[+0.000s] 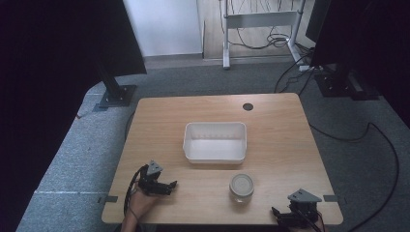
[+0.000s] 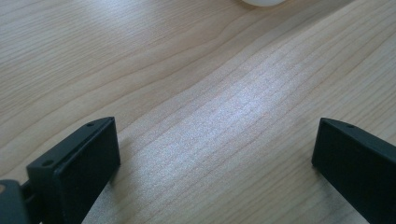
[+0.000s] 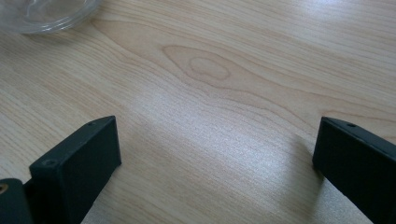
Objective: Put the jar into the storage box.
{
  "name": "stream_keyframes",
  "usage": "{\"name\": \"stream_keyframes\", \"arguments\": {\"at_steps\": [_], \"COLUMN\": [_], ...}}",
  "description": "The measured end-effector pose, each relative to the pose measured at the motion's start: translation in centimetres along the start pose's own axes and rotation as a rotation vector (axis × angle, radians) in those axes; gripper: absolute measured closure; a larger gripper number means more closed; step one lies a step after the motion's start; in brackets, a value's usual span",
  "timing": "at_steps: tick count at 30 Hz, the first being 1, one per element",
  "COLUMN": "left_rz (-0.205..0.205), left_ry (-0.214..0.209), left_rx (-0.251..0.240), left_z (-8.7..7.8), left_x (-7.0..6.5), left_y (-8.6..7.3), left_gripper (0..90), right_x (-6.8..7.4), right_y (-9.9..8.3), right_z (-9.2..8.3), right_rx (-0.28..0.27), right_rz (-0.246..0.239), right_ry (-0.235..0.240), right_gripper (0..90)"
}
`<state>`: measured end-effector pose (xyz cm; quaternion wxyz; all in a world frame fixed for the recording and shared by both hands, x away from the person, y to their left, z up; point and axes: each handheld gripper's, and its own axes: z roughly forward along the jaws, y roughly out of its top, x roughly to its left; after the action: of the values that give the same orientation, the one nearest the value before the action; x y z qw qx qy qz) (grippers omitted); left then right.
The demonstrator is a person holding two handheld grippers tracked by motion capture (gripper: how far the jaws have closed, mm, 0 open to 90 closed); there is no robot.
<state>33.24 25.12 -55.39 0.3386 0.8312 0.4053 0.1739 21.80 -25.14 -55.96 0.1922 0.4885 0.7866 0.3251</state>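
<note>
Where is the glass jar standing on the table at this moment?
In the high view, the glass jar stands upright on the table near the front edge, just in front of the white tub, between the two grippers and closer to the right gripper.

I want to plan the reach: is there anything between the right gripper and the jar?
Nothing visible. Bare table lies between the right gripper and the jar. Its jaws stand wide apart, nothing between them. The tub sits behind the jar.

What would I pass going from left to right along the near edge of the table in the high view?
Left claw → glass jar → right claw, all resting on the wooden table.
</note>
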Motion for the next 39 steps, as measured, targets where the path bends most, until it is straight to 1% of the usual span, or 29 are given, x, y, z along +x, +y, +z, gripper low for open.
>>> {"name": "stream_keyframes", "arguments": {"at_steps": [5,6,11,26,29,39], "left_rz": [-0.001,-0.001,-0.005,-0.007,-0.012,-0.015], "left_ry": [0.001,0.001,0.005,0.008,0.012,0.015], "left_rx": [0.0,0.0,0.0,0.001,0.003,0.003], "left_z": [0.0,0.0,0.0,0.0,0.0,0.0], "left_x": [0.0,0.0,0.0,0.0,0.0,0.0], "left_y": [0.0,0.0,0.0,0.0,0.0,0.0], "left_gripper": [0.6,0.6,0.6,0.4,0.0,0.0], "right_x": [0.1,0.2,0.4,1.1,1.1,1.4], "right_y": [0.0,0.0,0.1,0.8,1.0,1.8], "right_z": [0.0,0.0,-0.1,-0.4,-0.6,-0.7], "right_rx": [0.0,-0.001,-0.018,-0.05,-0.067,-0.084], "right_rz": [-0.005,-0.012,-0.002,-0.023,-0.027,-0.048], "right_ry": [-0.006,-0.008,0.014,0.028,0.025,0.037], "right_gripper": [0.0,0.0,0.0,0.0,0.4,0.7]}}
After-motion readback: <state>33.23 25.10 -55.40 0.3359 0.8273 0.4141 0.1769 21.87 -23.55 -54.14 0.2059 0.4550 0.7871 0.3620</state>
